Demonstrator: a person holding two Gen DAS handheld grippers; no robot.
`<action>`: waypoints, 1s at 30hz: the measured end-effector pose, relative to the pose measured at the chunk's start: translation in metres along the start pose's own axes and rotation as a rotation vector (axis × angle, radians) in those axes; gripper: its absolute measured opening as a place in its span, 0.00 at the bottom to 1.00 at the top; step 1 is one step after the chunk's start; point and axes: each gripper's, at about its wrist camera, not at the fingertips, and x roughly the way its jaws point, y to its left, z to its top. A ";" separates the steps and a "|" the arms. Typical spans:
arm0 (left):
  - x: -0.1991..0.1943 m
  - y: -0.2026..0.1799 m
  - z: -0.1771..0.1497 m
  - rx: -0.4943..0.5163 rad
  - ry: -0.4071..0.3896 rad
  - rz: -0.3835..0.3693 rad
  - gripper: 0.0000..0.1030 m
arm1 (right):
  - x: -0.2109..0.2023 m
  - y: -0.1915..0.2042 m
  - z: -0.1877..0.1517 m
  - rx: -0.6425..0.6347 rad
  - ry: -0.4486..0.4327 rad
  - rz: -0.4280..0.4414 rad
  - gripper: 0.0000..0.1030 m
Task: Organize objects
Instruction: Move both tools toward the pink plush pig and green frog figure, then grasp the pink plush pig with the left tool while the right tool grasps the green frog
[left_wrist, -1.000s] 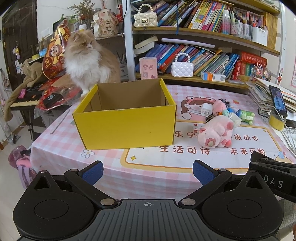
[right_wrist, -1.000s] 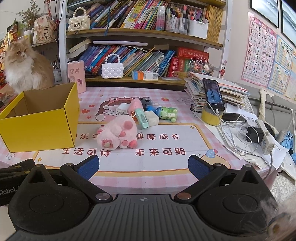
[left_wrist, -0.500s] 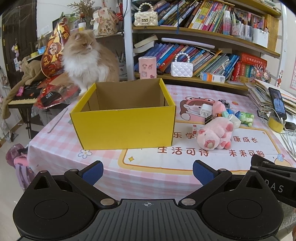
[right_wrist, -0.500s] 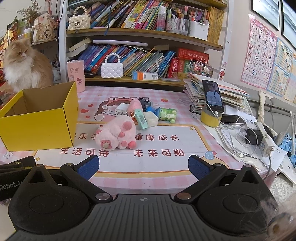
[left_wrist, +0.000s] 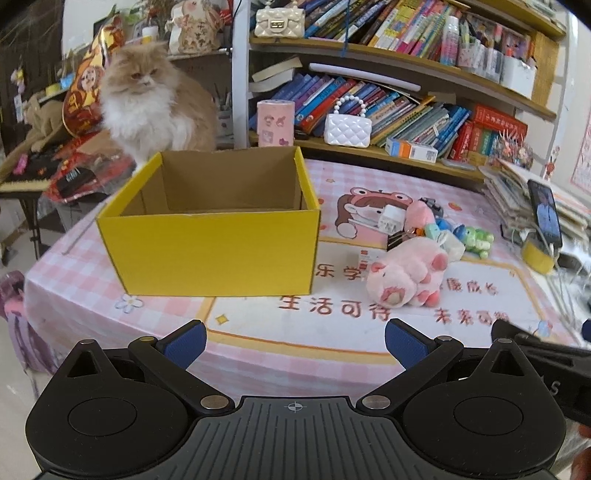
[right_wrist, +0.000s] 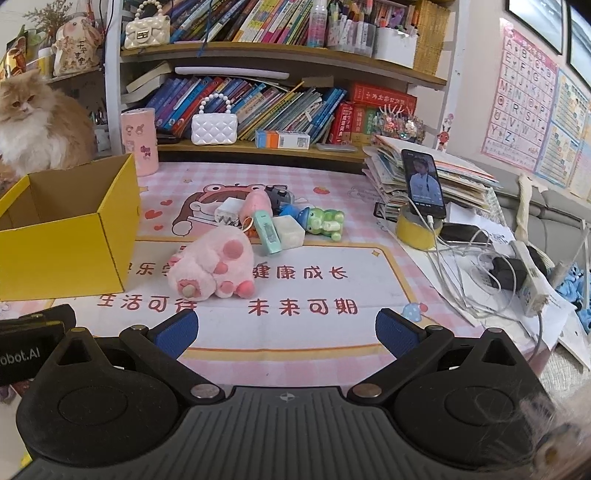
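Hovering open: both tools (left_wrist: 294, 341) (right_wrist: 286, 332) nr box (left_wrist: 214, 251)

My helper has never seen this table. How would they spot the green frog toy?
Start at the yellow box, then look right to the toy pile beyond the pink plush. The green frog toy lies at the pile's right edge, its only green figure.

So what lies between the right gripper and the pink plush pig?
In the right wrist view, only bare printed tablecloth lies between the open right gripper and the pink plush pig.
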 end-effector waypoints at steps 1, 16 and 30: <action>0.003 -0.001 0.001 -0.016 -0.001 -0.006 1.00 | 0.004 -0.002 0.002 -0.001 0.004 0.010 1.00; 0.044 -0.051 0.021 -0.081 -0.005 -0.002 1.00 | 0.088 -0.062 0.039 0.070 0.119 0.159 1.00; 0.121 -0.119 0.044 -0.004 0.104 0.001 0.99 | 0.156 -0.113 0.080 0.094 0.087 0.226 1.00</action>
